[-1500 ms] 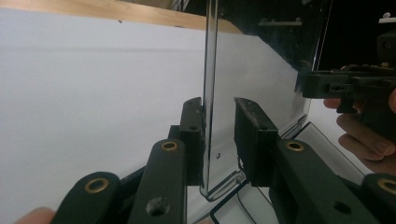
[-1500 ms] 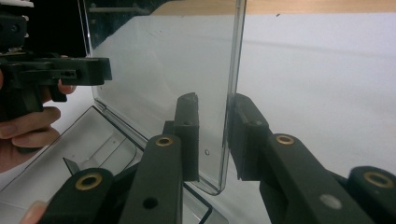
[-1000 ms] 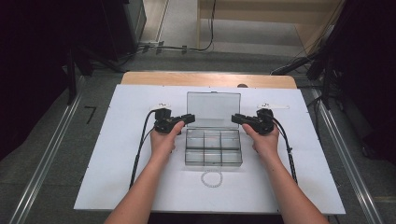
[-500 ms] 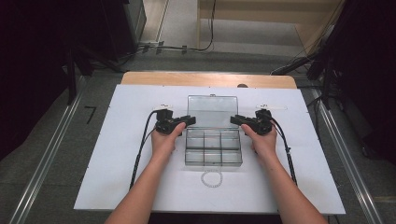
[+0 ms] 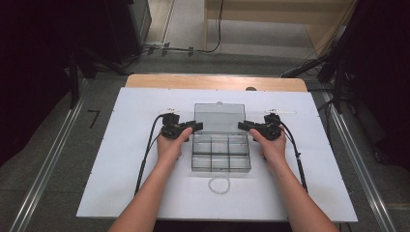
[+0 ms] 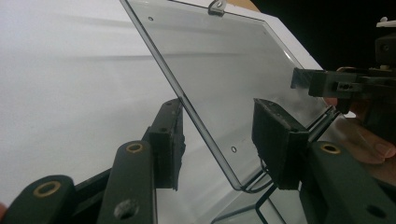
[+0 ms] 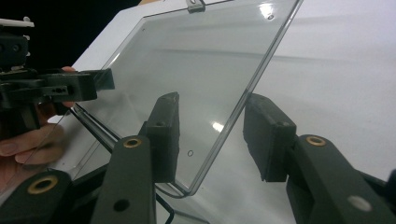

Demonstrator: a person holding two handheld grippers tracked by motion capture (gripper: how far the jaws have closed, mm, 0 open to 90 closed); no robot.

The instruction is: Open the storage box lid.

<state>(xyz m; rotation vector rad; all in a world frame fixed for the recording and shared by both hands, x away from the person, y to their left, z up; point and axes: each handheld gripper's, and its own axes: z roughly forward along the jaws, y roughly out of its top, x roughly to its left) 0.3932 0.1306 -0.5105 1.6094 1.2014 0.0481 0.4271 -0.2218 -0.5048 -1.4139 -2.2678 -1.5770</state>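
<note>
— What lies nearest the person's edge of the white board [image 5: 121, 159]?

— A small loop of pale beads [image 5: 218, 184], just in front of the clear compartment box [image 5: 220, 153]. The box sits mid-board between the two hands, its tray divided into small cells.

— And the grippers?

— The left gripper [image 5: 193, 127] is at the box's left side, the right gripper [image 5: 244, 125] at its right, both near the hinge line. In the left gripper view the clear lid [image 6: 224, 79] stands open, and its side edge runs up between the two black pads [image 6: 170, 140] with a gap on each side. The right gripper view shows the same thing mirrored – lid edge between its pads [image 7: 268, 140], neither pressing on it.

— So nothing is gripped?

— No, both pairs of jaws have just been opening and stand partly apart, with the lid's edge loose between them.

— Farther back?

— The lid leans away from the person, its latch tab [image 6: 217, 5] at the top edge, and the wooden table [image 5: 217, 82] shows beyond the board
</note>
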